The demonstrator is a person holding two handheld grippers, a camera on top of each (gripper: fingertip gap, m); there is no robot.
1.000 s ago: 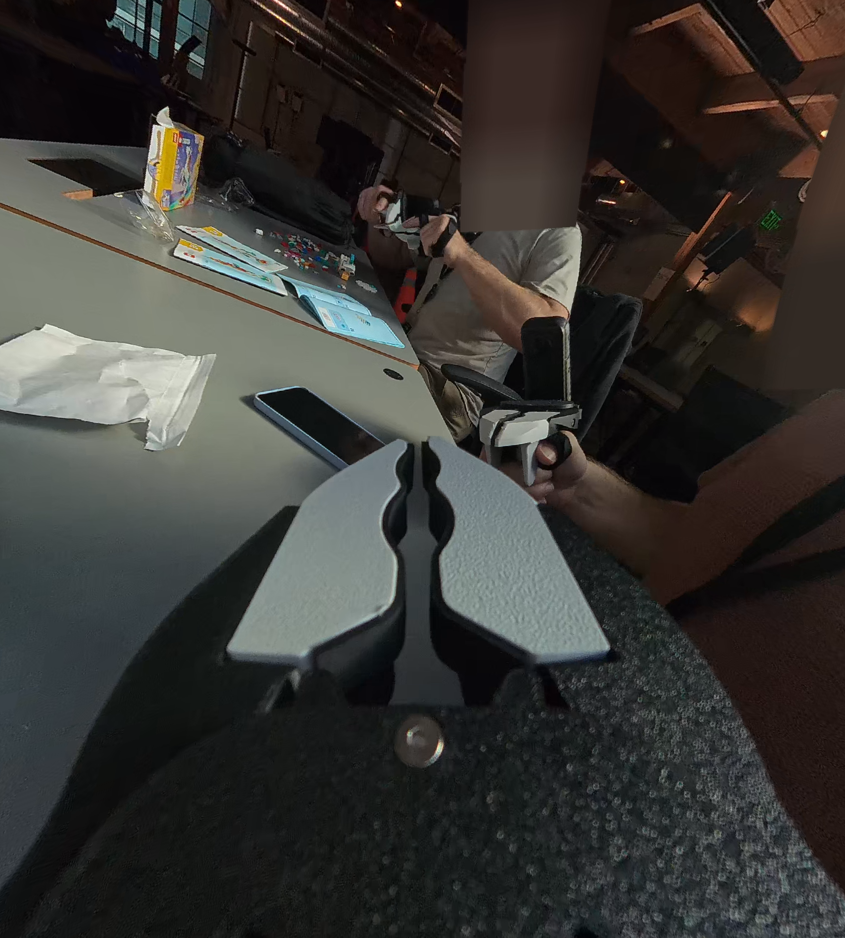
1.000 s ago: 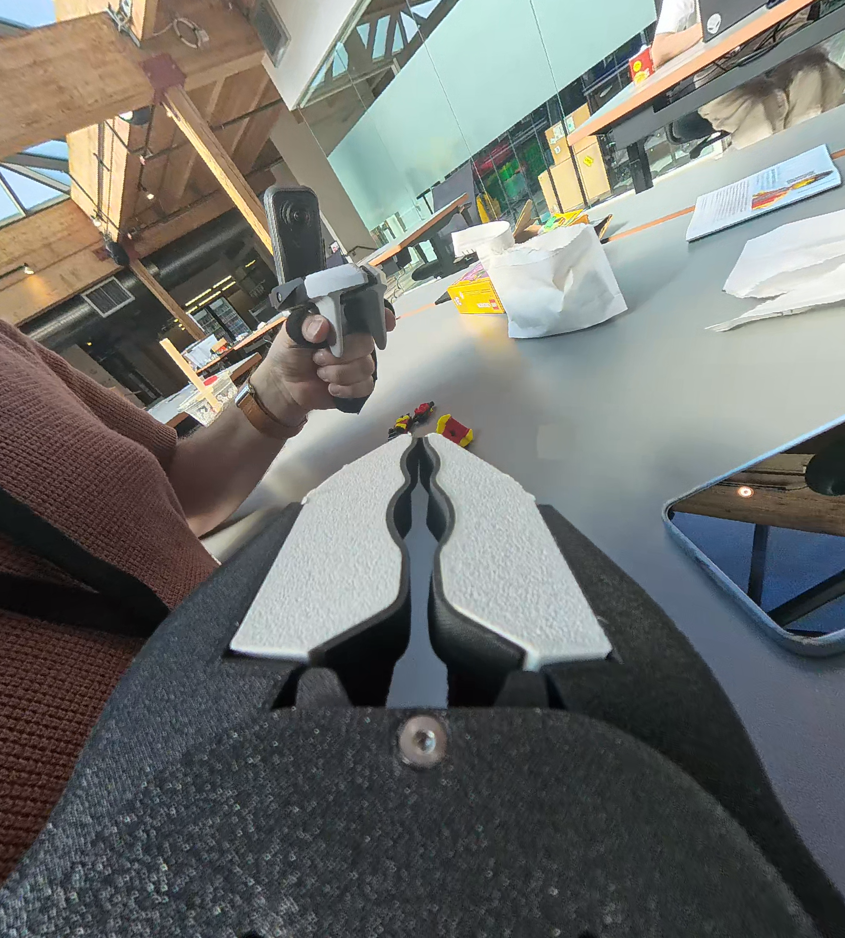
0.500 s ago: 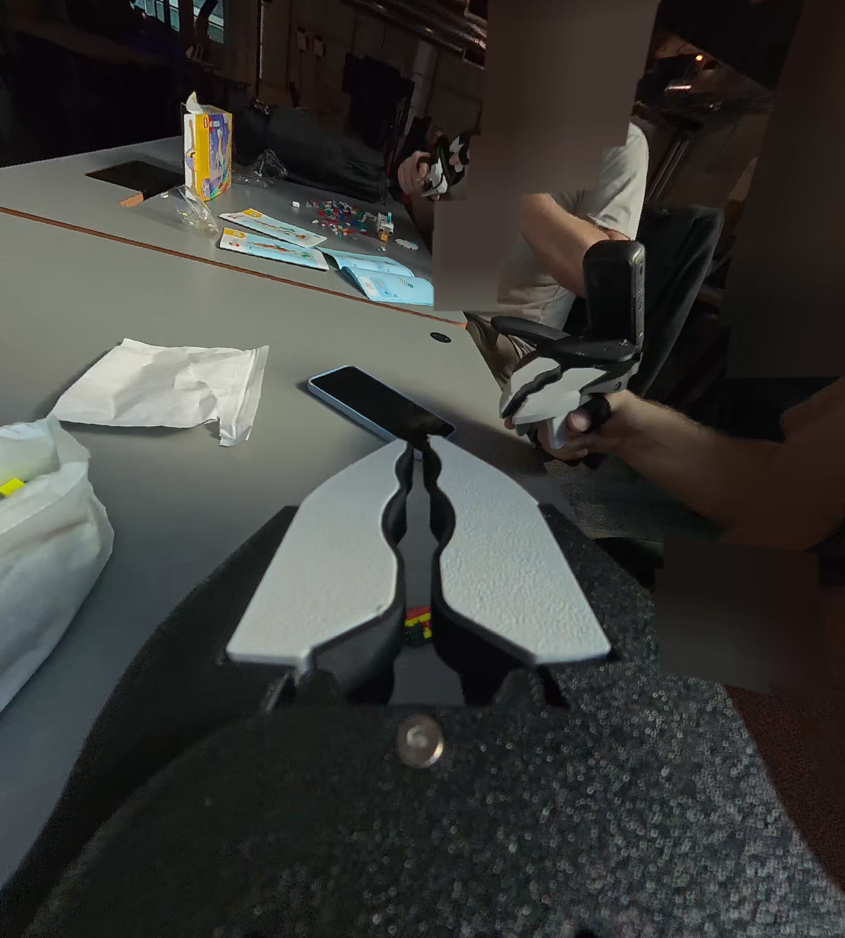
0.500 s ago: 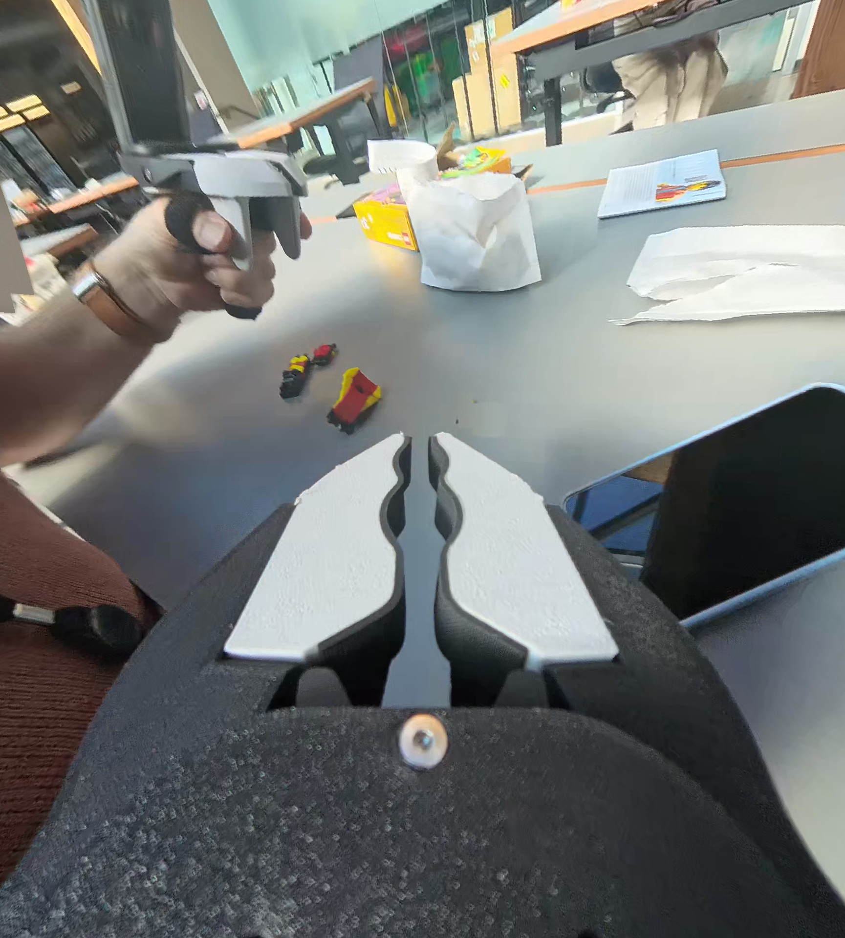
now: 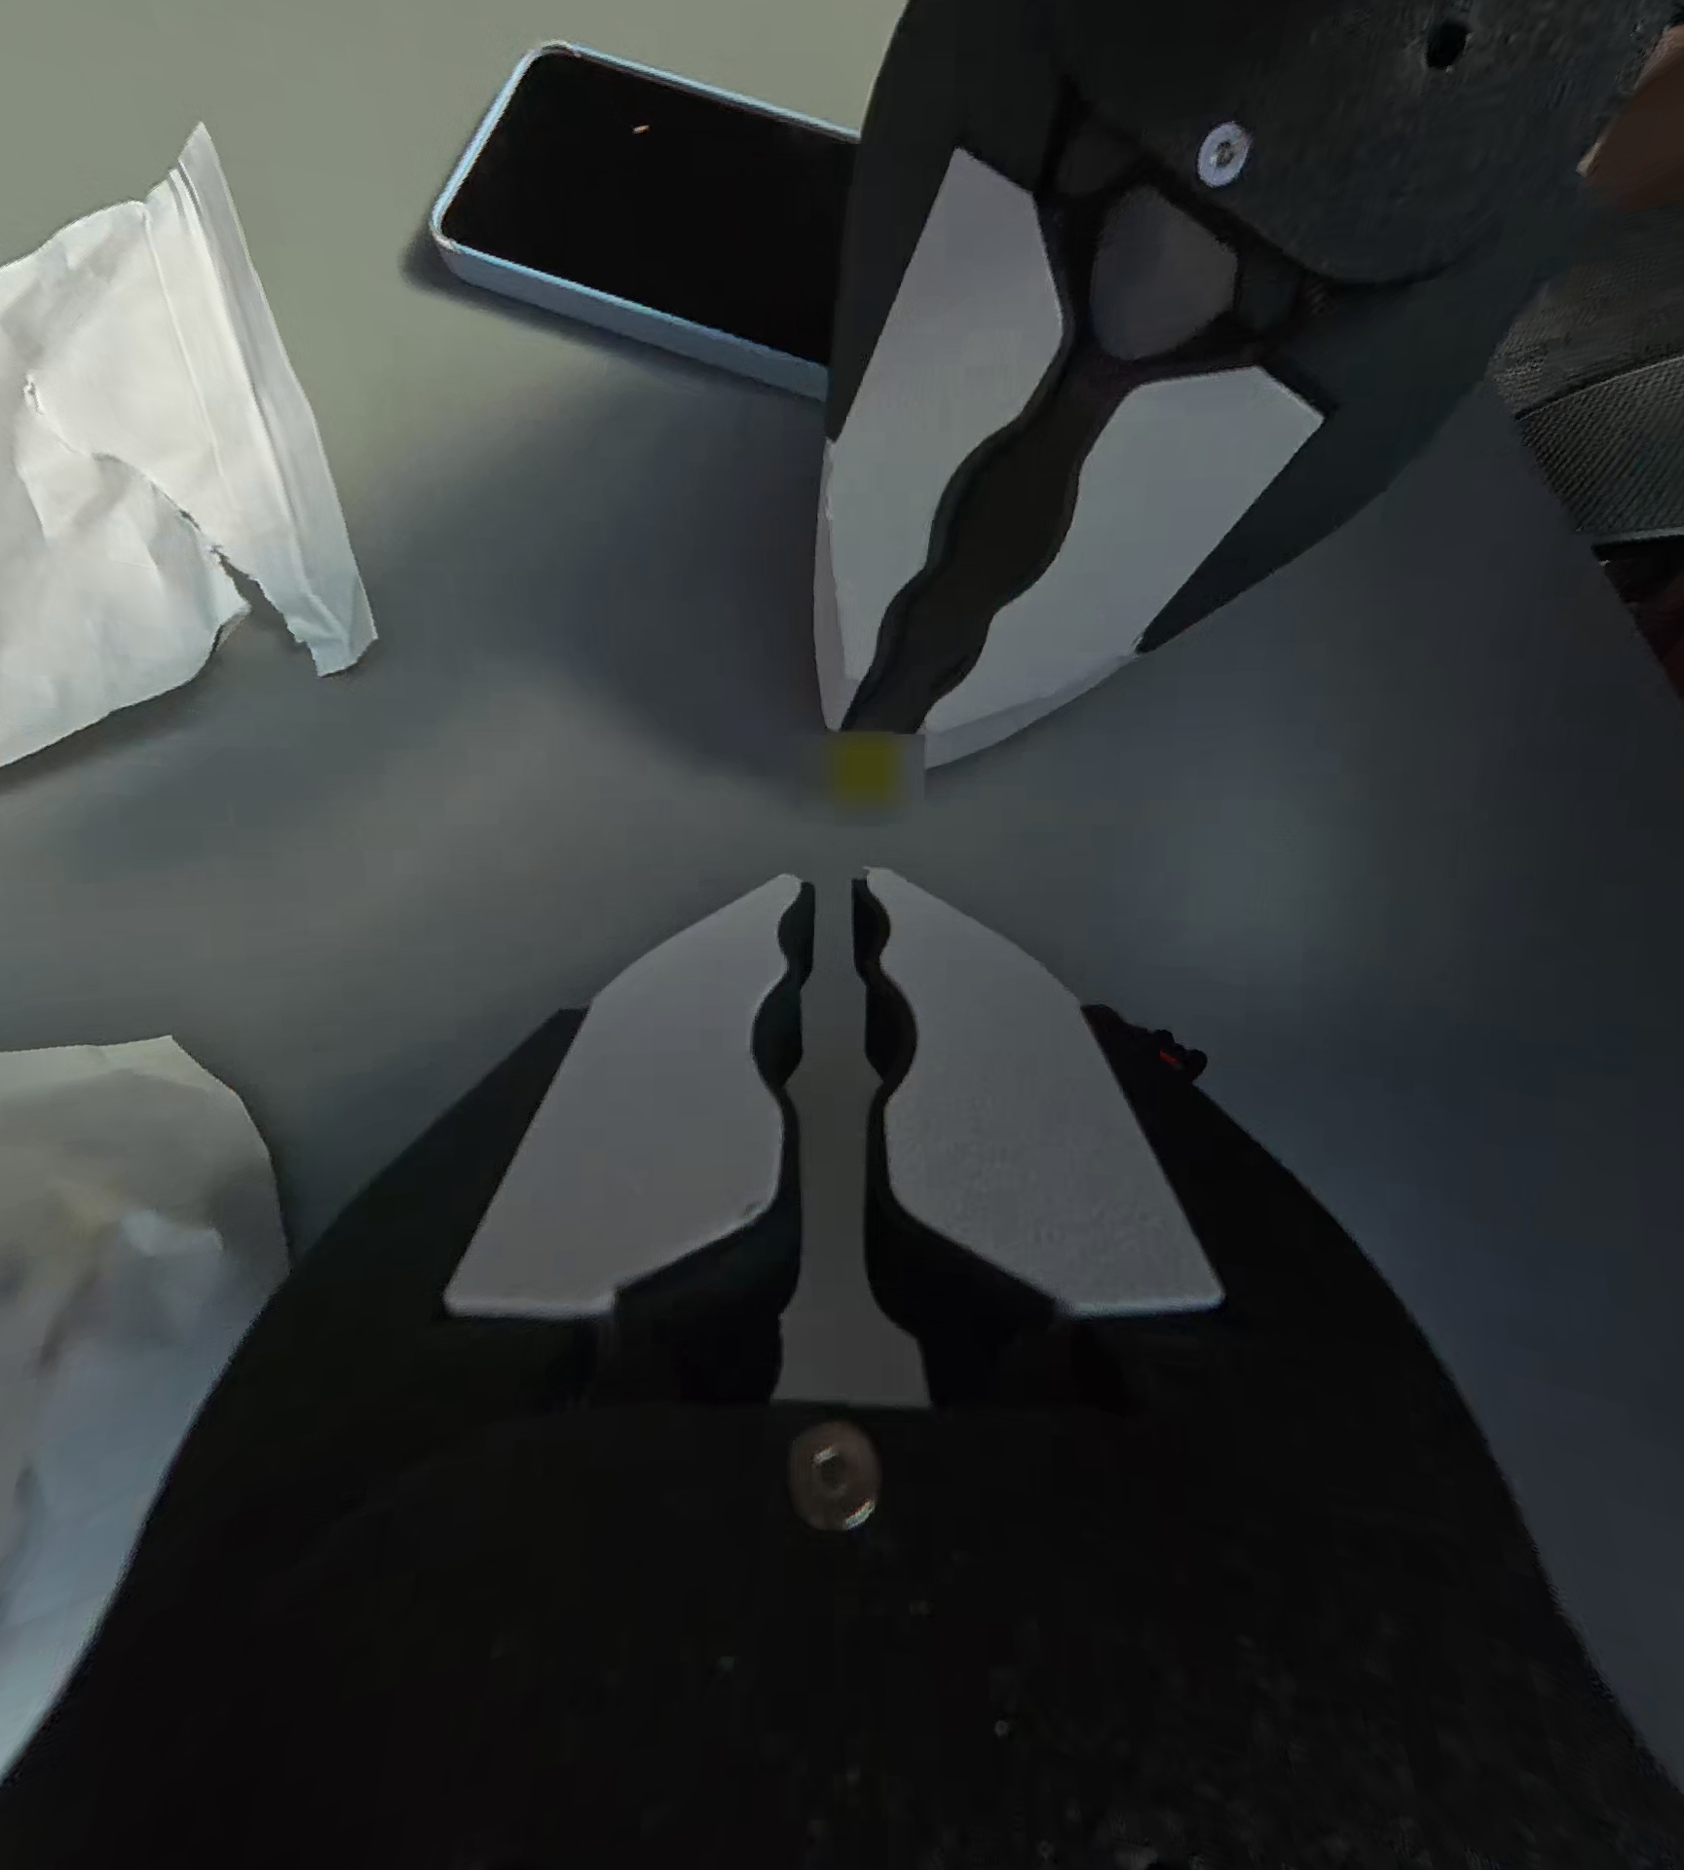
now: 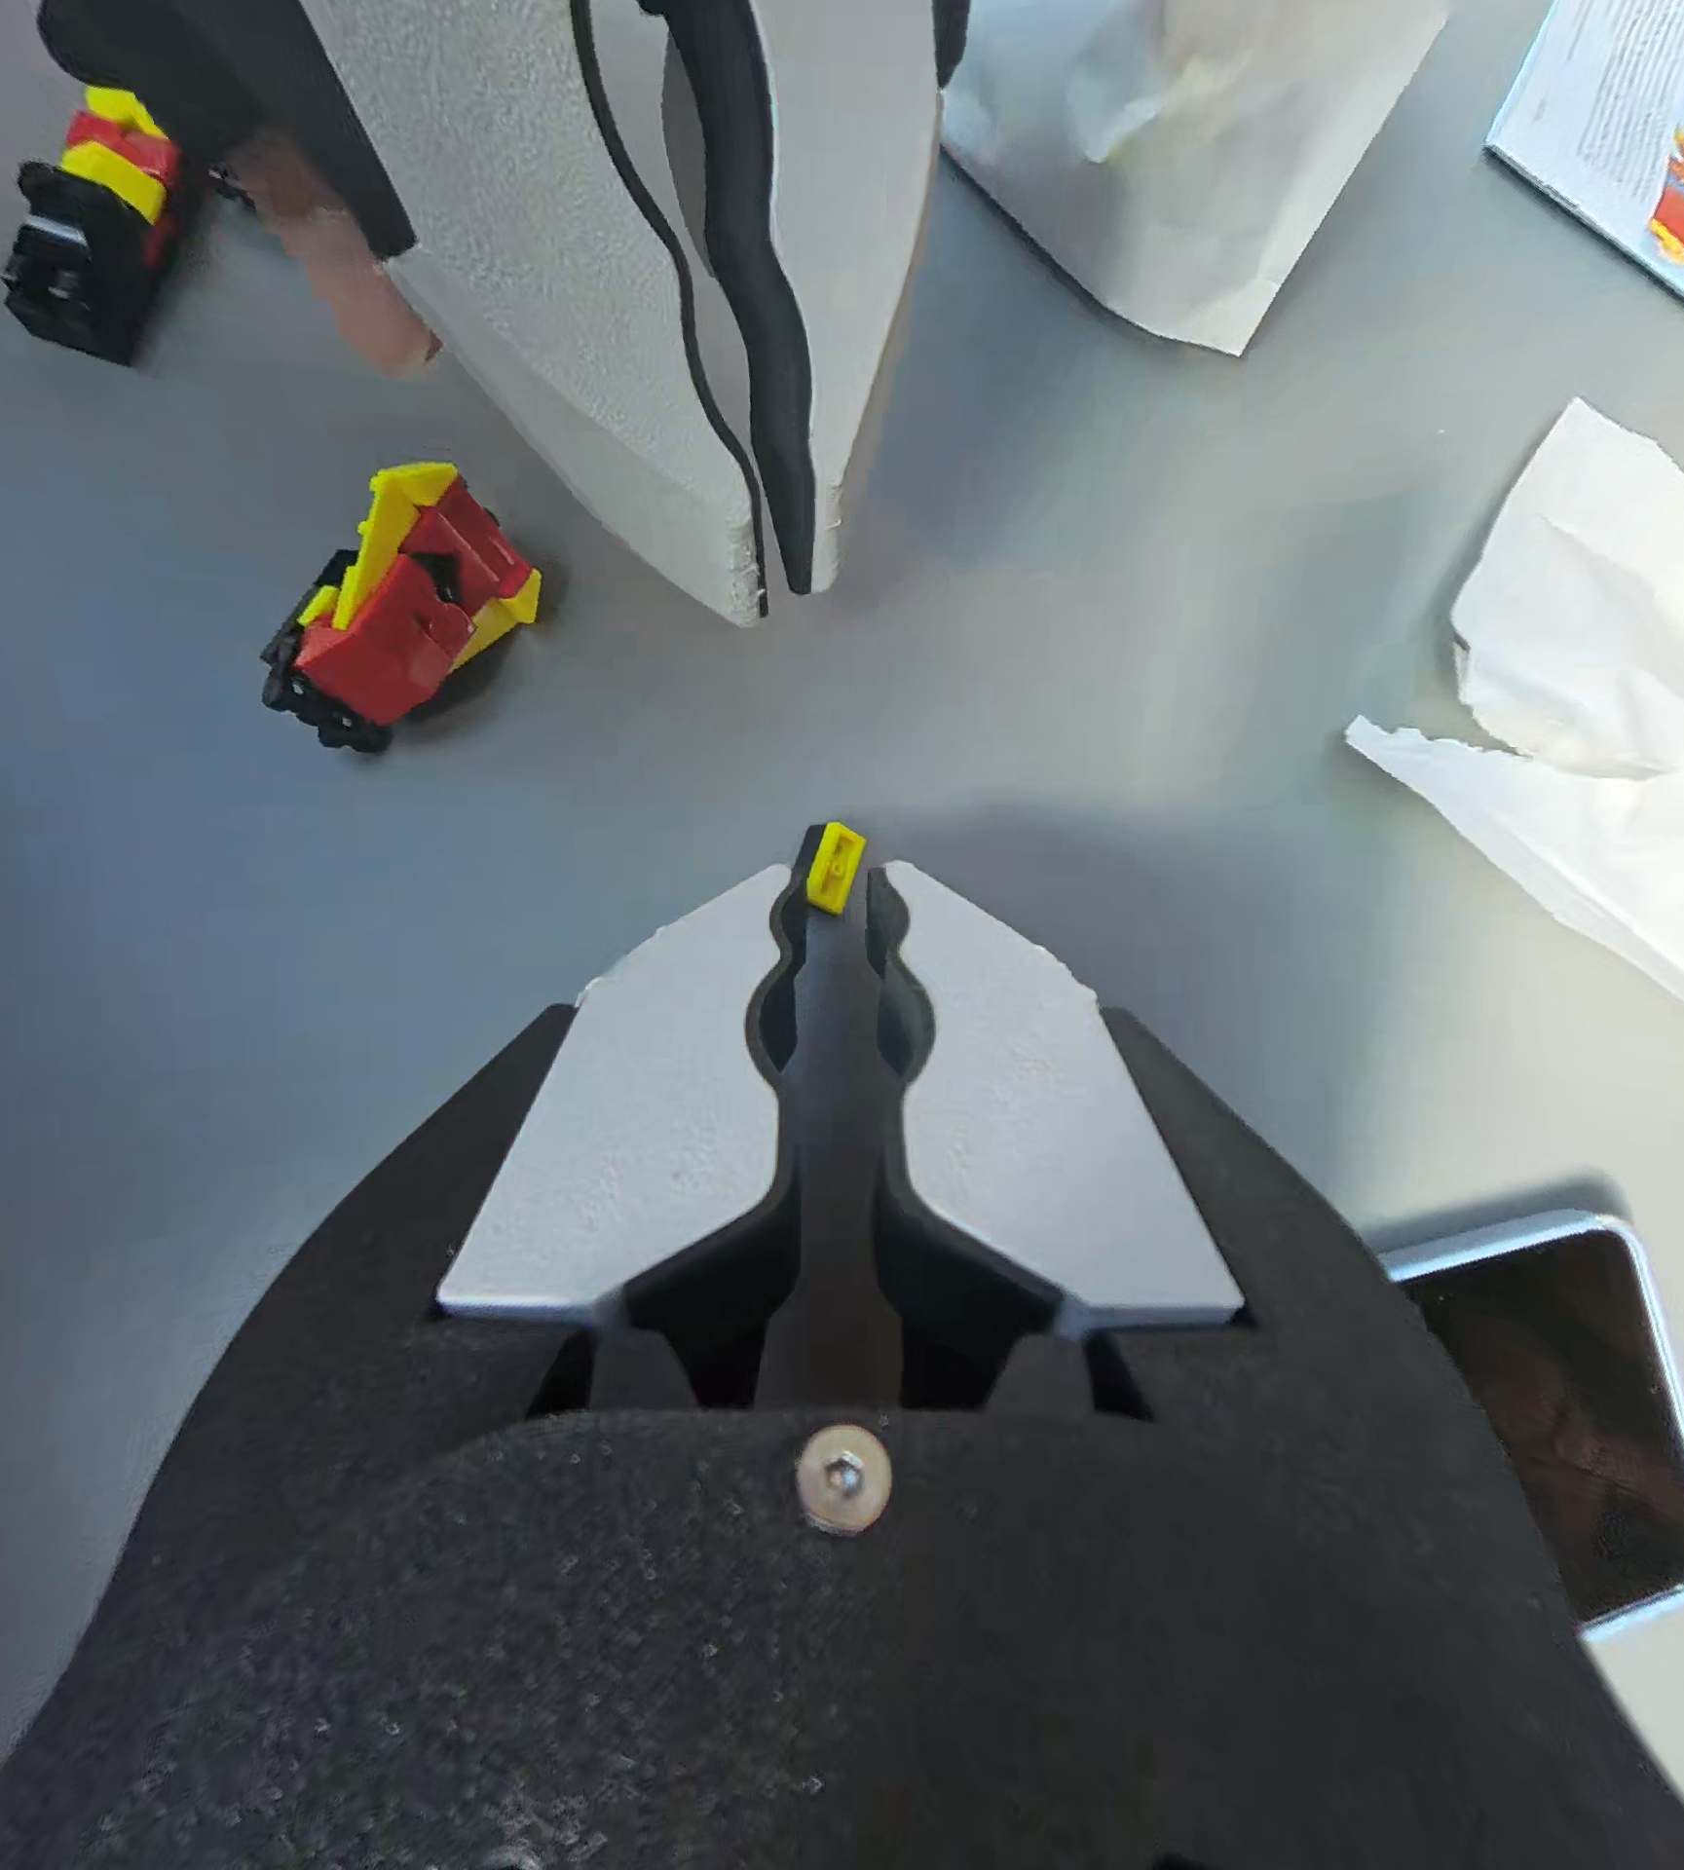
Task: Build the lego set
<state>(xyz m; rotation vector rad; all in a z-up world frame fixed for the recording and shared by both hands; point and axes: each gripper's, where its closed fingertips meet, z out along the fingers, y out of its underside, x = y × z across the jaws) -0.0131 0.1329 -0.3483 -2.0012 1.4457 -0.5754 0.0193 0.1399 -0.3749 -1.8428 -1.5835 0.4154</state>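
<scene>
Right wrist view: right tool (image 6: 835, 878) clamps a small yellow plate (image 6: 833, 866) at its tips, just above the grey bench (image 6: 1070, 708). Left tool (image 6: 785, 597) at 12 o'clock, tips nearly together, gripping nothing. Red-yellow sub-build (image 6: 402, 607) at 10 o'clock, phone (image 6: 1566, 1417) at 4.

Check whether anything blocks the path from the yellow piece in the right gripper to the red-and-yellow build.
Nothing visible does: bare table lies between the yellow piece and the red-and-yellow build. The left gripper hangs just beside that line, not across it.
</scene>
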